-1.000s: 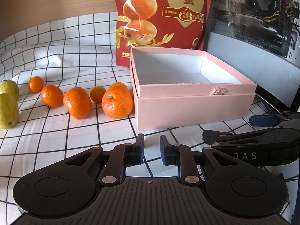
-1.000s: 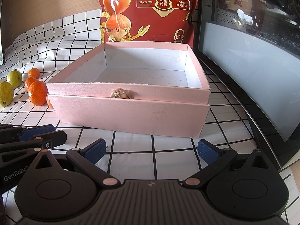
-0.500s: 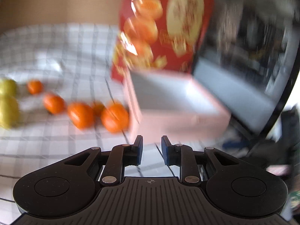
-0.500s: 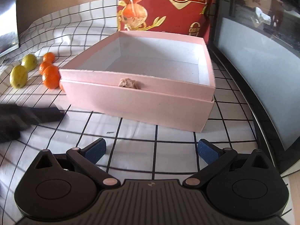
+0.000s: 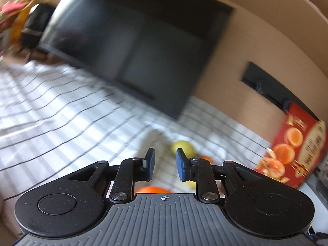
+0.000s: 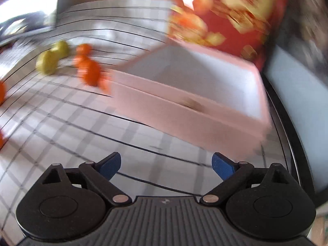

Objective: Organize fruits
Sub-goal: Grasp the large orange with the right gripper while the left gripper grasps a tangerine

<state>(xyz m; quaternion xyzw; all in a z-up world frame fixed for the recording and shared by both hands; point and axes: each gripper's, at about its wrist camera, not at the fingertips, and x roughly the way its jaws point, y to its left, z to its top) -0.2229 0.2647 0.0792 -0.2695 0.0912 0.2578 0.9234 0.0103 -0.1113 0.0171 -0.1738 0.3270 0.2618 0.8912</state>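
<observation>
White cloth with black grid lines; pink box, white inside, ahead of the right claw; orange tangerines and yellow-green fruits ahead-left; red bag behind.

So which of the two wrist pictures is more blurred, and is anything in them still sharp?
Both are motion-smeared. In the right wrist view the pink box and oranges streak heavily; in the left wrist view the dark monitor and yellow-green fruit are soft. Only each camera's own gripper stays sharp, the left gripper and right gripper.

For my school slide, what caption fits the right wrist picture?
Open right gripper faces the empty pink box, fruit waiting beside it.
</observation>
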